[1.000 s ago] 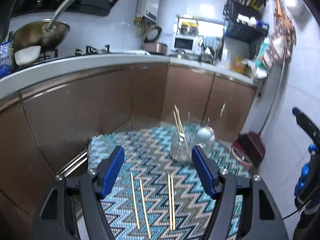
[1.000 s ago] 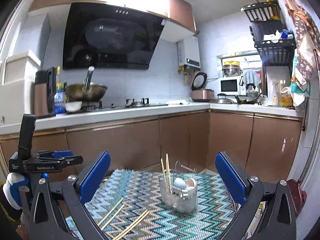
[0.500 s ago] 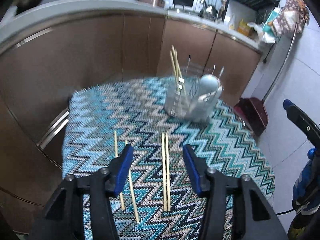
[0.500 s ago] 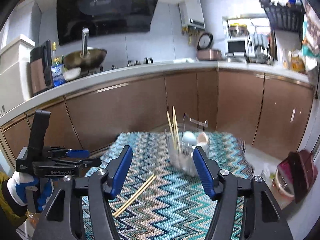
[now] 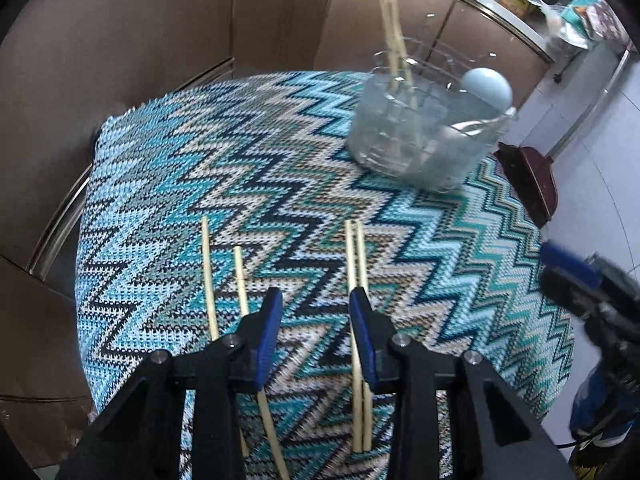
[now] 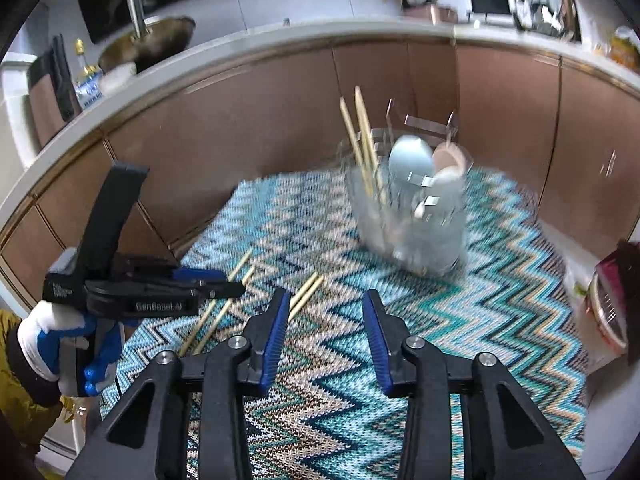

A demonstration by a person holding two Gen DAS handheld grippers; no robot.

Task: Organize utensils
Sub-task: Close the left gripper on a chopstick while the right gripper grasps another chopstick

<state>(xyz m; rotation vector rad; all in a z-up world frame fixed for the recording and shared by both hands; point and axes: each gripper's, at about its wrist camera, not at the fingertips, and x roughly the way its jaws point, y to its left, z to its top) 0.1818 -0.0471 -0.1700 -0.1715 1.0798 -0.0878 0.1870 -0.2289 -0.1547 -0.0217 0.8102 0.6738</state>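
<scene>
Four chopsticks lie loose on the zigzag cloth (image 5: 280, 184): a tight pair (image 5: 357, 264) and a spread pair (image 5: 224, 276), with the clear holder (image 5: 424, 136) at about 1 o'clock from them. Left claw (image 5: 316, 312) and right claw (image 6: 326, 312) have both just been closing, gripping nothing, gaps still showing.

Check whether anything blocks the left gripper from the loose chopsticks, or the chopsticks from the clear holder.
Nothing visible does. The left gripper hangs directly over the chopsticks; only bare zigzag cloth lies between them and the holder.
</scene>
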